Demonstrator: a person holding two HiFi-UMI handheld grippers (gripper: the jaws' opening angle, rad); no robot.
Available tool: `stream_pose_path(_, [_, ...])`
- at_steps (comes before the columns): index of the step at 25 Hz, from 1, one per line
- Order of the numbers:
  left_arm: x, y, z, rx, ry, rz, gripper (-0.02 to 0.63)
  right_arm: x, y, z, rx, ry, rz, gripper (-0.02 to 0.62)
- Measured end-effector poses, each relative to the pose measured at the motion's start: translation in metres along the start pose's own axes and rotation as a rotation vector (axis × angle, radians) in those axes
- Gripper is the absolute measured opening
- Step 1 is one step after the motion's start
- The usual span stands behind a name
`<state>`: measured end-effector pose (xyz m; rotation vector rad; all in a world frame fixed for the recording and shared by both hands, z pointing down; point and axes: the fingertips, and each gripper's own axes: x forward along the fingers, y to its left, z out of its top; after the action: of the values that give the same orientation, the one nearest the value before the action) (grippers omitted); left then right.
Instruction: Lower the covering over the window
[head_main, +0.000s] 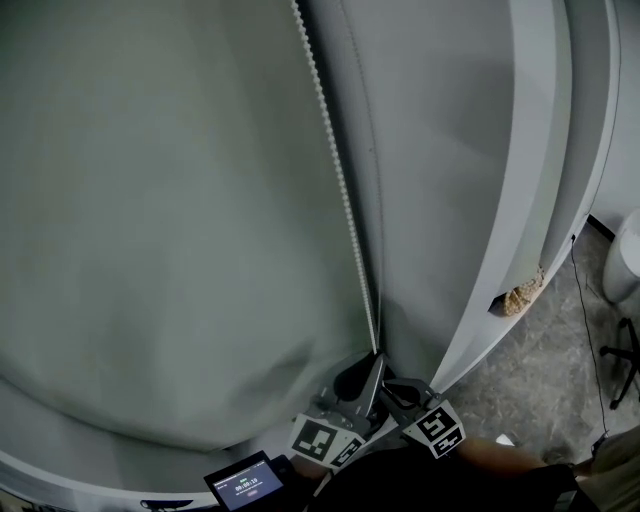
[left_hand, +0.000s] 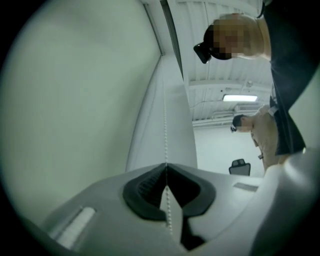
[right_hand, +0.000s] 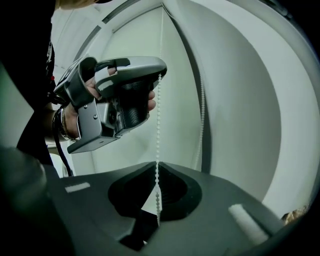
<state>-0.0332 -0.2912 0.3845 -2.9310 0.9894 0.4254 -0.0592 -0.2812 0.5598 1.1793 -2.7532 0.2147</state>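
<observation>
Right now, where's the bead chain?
Head view: the bead chain runs down mid-frame beside the roller blind, pinched by the left gripper and, below it, the right gripper.

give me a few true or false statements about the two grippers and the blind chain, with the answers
1. The left gripper is shut on the bead chain. True.
2. The right gripper is open with nothing between its jaws. False: it is shut on the same bead chain.
3. In the right gripper view, the left gripper grips the chain higher up than the right gripper does. True.
4. The chain is made of dark metal links. False: it is a string of small white beads.
</observation>
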Motion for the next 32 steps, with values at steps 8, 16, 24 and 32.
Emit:
stream_pose_path(8, [-0.002, -0.008, 0.003, 0.032, 0.025, 0.039, 0.008, -0.014, 0.0, 0.002, 0.034, -0.016, 0.019, 0.018])
stream_pose_path(16, [-0.013, 0.01, 0.002, 0.078, 0.015, 0.179, 0.012, -0.028, -0.005, -0.006, 0.09, -0.017, 0.083, 0.092])
stream_pose_path(24, [-0.051, 0.01, -0.026, 0.06, 0.058, 0.4, 0.011, -0.048, 0.002, 0.002, 0.104, -0.048, 0.187, 0.063])
stream_pose_path(32, [-0.121, -0.002, -0.067, 0.012, 0.177, 0.633, 0.013, -0.043, 0.024, -0.006, 0.17, -0.051, 0.327, 0.035])
